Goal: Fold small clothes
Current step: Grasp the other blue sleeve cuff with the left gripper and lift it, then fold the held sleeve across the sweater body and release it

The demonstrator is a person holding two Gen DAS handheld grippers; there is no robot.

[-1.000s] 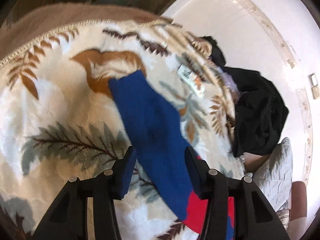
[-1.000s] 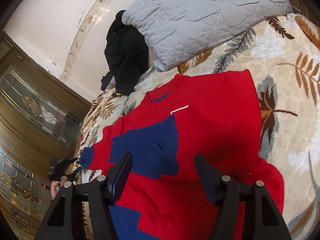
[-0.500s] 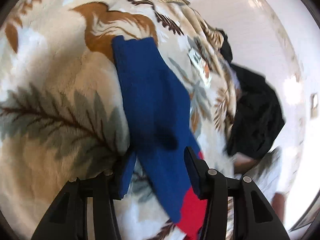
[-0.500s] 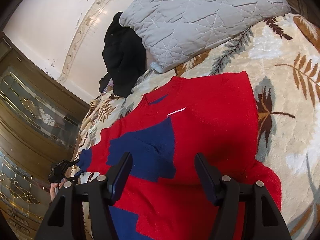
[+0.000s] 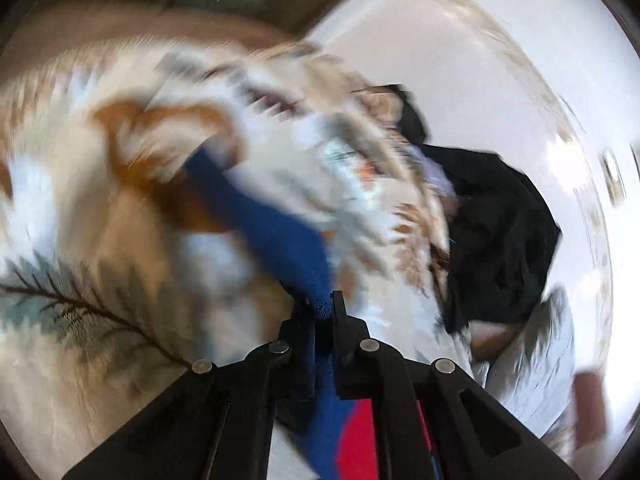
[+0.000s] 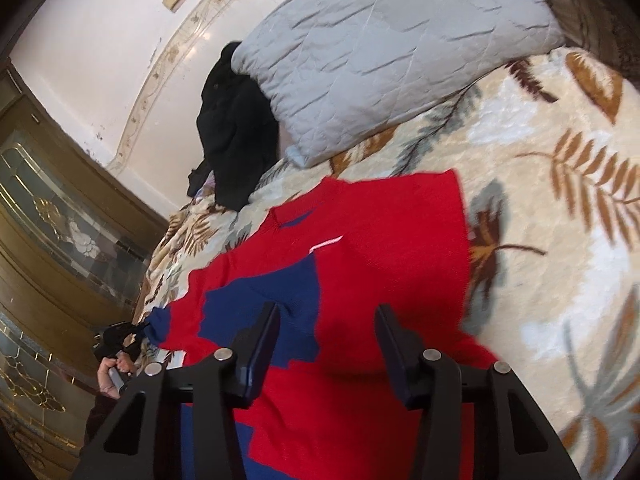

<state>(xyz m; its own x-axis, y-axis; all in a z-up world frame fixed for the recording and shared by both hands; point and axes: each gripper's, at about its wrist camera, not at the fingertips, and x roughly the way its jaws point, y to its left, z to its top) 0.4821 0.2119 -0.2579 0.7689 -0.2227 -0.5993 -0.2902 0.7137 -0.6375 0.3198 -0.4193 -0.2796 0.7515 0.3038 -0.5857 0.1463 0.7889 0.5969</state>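
A red and blue knit sweater (image 6: pixel 384 248) lies spread on a leaf-patterned blanket (image 6: pixel 560 240). Its blue sleeve (image 5: pixel 276 236) stretches away in the blurred left wrist view. My left gripper (image 5: pixel 322 312) is shut on the blue sleeve, with the cloth pinched between the jaws. In the right wrist view the left gripper (image 6: pixel 120 336) shows small at the far left, holding the sleeve end (image 6: pixel 158 322). My right gripper (image 6: pixel 328 320) is open and empty, hovering over the sweater's body with the jaws spread wide.
A grey quilted pillow (image 6: pixel 392 52) lies at the head of the bed. A black garment (image 6: pixel 236 120) is heaped beside it, also in the left wrist view (image 5: pixel 500 240). A brown glazed cabinet (image 6: pixel 48 248) stands left of the bed.
My left gripper closed on the blue sleeve and is moving fast, blurring its view. The right gripper shifted slightly over the sweater and stays open.
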